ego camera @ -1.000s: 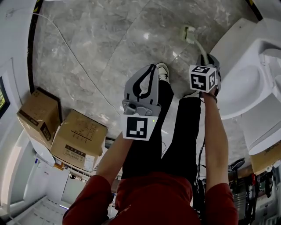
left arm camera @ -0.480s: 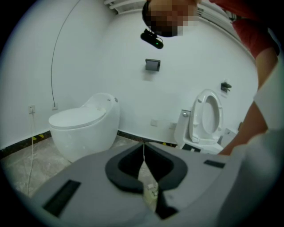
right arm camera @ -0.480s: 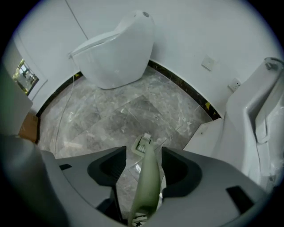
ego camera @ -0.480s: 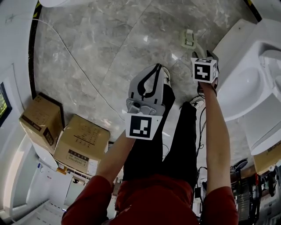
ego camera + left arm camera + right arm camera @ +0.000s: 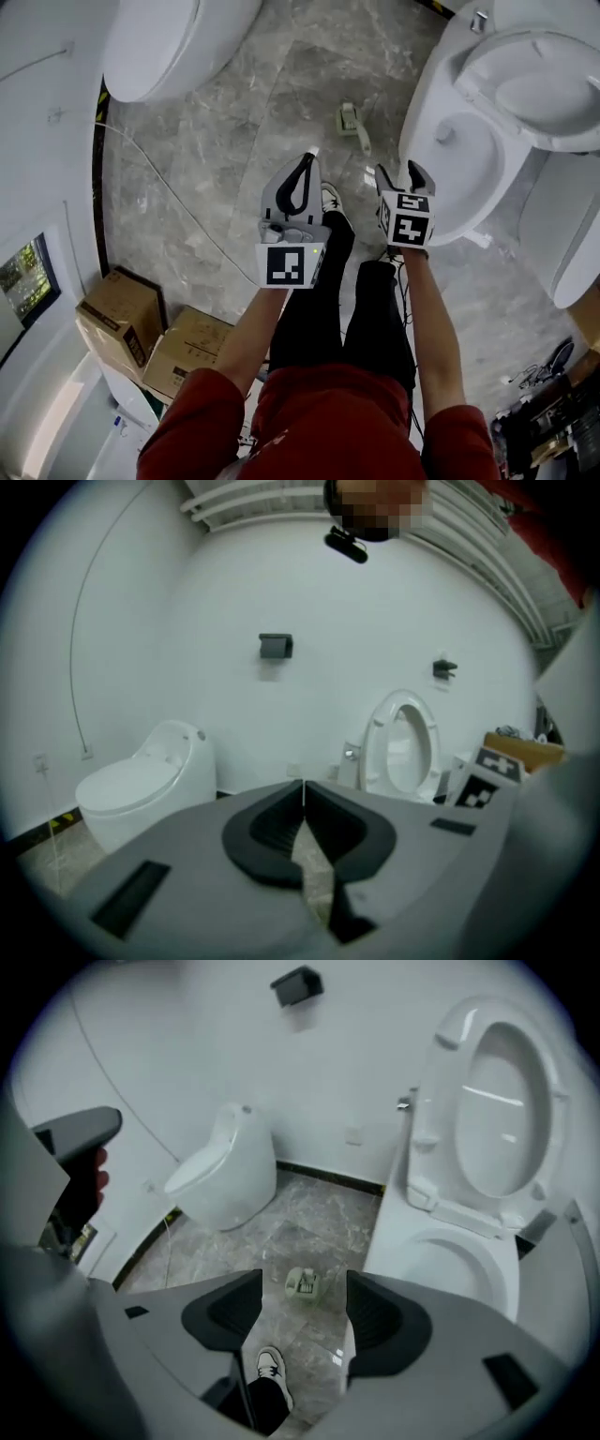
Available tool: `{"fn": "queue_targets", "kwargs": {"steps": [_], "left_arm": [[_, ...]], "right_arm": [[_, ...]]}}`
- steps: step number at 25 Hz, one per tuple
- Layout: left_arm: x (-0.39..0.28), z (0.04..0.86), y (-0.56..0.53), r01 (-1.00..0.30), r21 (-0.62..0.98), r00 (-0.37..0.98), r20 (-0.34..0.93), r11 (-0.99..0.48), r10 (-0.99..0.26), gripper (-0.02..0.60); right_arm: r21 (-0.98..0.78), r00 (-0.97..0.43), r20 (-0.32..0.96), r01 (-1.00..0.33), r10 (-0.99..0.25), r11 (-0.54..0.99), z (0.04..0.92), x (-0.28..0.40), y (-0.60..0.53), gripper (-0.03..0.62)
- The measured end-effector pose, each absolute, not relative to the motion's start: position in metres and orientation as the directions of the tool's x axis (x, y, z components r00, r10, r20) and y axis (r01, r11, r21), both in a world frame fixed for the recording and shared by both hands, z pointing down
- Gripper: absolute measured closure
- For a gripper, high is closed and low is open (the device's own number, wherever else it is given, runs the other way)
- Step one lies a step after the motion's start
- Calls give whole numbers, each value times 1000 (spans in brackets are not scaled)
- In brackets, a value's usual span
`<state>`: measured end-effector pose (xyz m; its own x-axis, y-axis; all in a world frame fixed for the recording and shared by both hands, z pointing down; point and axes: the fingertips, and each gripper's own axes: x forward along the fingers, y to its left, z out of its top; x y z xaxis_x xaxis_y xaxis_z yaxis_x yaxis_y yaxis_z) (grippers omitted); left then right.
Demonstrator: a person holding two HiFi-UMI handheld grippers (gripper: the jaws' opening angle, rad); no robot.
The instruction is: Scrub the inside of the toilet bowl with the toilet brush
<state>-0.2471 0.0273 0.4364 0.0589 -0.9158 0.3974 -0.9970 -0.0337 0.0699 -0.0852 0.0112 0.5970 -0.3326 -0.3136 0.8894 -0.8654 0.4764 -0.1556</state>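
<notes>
Against the curved white wall at the far-left corner of the grey marble floor (image 5: 234, 141) stands a closed toilet (image 5: 169, 42) with its lid down. Two cardboard boxes (image 5: 117, 319) sit side by side along the floor's near-left edge.

The left tool (image 5: 307, 161) is held out over the middle of the floor at the end of a red-sleeved arm. Its jaws are closed, the tips touch, and nothing is caught between them. Just right of it in the head view is the person's white shoe (image 5: 330, 199), below a black trouser leg.

Farther out and a little to the right lies the toilet brush (image 5: 352, 120), a small pale-green piece with a white handle. It rests on the floor near the base of the open toilet (image 5: 473, 164) and is apart from both tools.

The right tool (image 5: 399, 174) points steeply down, just beside the front of that toilet's bowl. Its jaws are opening and stand wide apart, gripping nothing. Through the gap, the right gripper view shows only the brush on the floor and the shoe.

The open toilet occupies the floor's far-right edge, with its seat (image 5: 539, 80) raised and the white bowl exposed.
</notes>
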Motion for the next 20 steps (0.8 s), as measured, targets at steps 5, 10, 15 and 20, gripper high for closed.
{"fn": "queue_targets", "kwargs": {"steps": [5,10,15,20], "left_arm": [[-169,344,4,-996,8,84,251,-85,-964,584],[-79,263,38,-996,-54,55,274,-72,-960,584],[3,164,61,-985,-44,155,219,-169,-963,584],[41,62,69,-963,-37,262,87,-266,-961,584]], "right_arm": [[-179,-344,802,-918,-489,353,484,35,23,318],[-183,-313,702,-947,-639,262,369,176,49,318],[-154,-281,494,-960,-823,235,232,262,50,332],[-105,-244,252,-969,-937,224,95,292,63,378]]}}
